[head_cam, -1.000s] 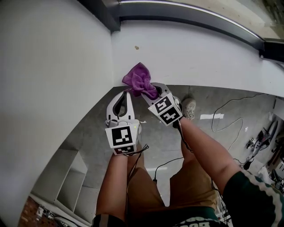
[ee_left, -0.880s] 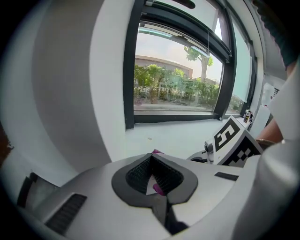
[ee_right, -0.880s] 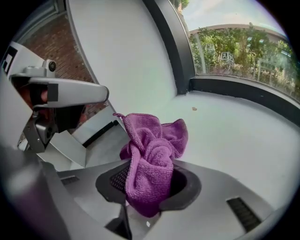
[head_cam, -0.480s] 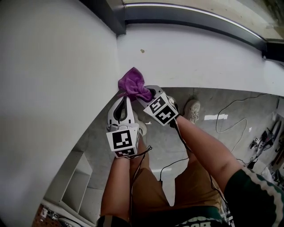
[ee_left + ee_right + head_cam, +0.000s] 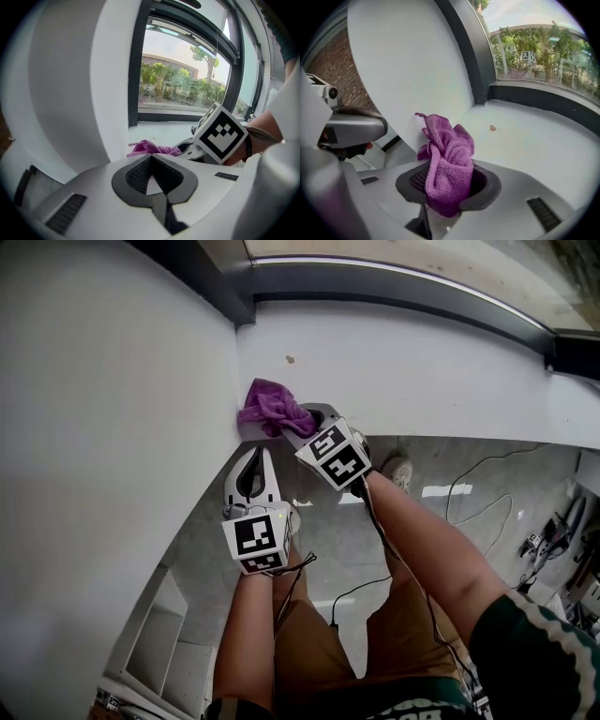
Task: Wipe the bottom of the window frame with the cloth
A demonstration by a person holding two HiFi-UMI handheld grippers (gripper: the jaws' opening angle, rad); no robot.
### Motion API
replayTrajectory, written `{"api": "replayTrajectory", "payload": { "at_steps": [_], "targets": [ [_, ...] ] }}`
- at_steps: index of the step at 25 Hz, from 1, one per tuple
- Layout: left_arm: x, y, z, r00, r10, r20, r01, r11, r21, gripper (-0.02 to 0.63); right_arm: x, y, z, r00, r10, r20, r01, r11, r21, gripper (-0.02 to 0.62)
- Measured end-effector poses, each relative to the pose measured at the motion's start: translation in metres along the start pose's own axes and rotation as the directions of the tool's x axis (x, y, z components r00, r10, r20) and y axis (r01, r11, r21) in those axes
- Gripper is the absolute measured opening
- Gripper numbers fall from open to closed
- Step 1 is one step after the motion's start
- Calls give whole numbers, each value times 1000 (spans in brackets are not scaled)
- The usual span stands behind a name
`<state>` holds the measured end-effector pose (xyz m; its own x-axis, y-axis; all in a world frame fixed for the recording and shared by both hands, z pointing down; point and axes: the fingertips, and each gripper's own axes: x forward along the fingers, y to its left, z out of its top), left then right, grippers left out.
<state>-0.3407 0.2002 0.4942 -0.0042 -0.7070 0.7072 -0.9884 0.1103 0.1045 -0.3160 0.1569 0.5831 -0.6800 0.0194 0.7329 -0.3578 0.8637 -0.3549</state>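
Observation:
A bunched purple cloth (image 5: 270,409) rests on the white sill (image 5: 394,362) beside the left side wall, near the sill's front edge. My right gripper (image 5: 302,423) is shut on the cloth (image 5: 447,161), which bulges out of its jaws. The dark bottom window frame (image 5: 394,282) runs along the back of the sill, well beyond the cloth. A small brown speck (image 5: 290,359) lies on the sill between cloth and frame. My left gripper (image 5: 255,457) is shut and holds nothing, hanging just below the sill's edge; from the left gripper view the cloth (image 5: 152,148) lies just ahead.
The white side wall (image 5: 112,427) stands close on the left, meeting the dark vertical frame post (image 5: 211,277) in the corner. Below are grey floor tiles, cables (image 5: 478,484) and a shoe (image 5: 400,468). The sill stretches away to the right.
My right gripper has carried the cloth up and leftward, from the sill's edge onto the sill against the left wall. The left gripper has stayed about where it was.

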Motion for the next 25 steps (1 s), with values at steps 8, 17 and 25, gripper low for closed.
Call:
{"api": "replayTrajectory", "payload": {
  "at_steps": [8, 17, 25],
  "targets": [
    [23, -2, 10, 1000, 17, -7, -17, 1000, 5, 9, 0, -30, 26, 999, -34, 30, 34, 999, 0, 149],
    [41, 0, 38, 999, 47, 16, -47, 999, 8, 9, 4, -65, 58, 995, -90, 47, 90, 996, 0, 149],
    [54, -11, 53, 999, 30, 20, -31, 999, 32, 9, 0, -86, 69, 990, -131, 51, 132, 991, -22, 149]
  ]
}}
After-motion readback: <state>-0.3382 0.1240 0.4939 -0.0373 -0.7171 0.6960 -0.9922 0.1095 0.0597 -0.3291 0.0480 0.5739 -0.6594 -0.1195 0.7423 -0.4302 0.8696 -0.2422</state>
